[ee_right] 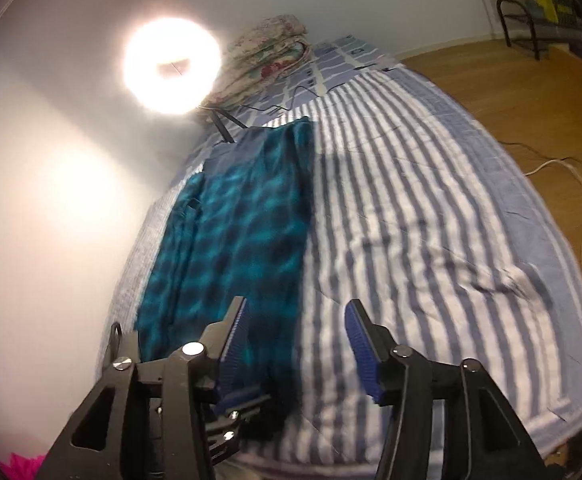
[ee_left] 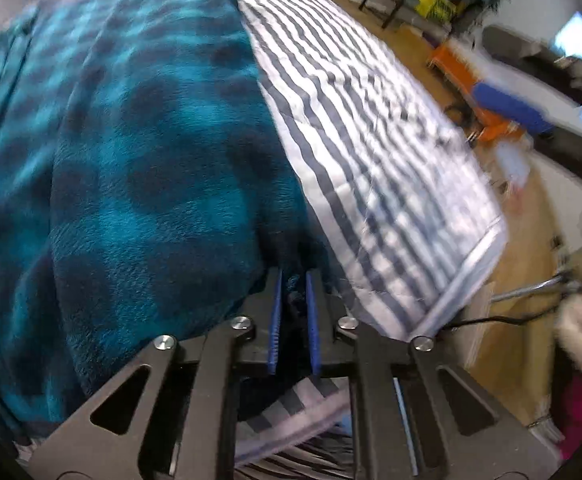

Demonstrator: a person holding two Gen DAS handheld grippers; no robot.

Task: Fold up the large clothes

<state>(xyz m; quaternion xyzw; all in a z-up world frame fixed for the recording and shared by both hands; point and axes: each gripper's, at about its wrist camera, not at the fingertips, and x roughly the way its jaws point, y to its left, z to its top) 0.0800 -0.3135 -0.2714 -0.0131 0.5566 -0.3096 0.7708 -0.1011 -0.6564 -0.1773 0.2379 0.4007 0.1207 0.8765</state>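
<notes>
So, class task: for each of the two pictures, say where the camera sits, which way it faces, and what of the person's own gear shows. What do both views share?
Left wrist: sits on the left gripper, facing steeply down at the teal garment; its blue pads are closed on a fold of it.
Right wrist: sits on the right gripper, facing along the striped bedcover towards a ring light; jaws open, nothing between them.
Shared: garment, bedcover, wooden floor.

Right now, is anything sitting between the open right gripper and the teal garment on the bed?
Nothing visible. The right gripper is open just above the teal garment's near end on the striped bedspread, with only air between.
</notes>
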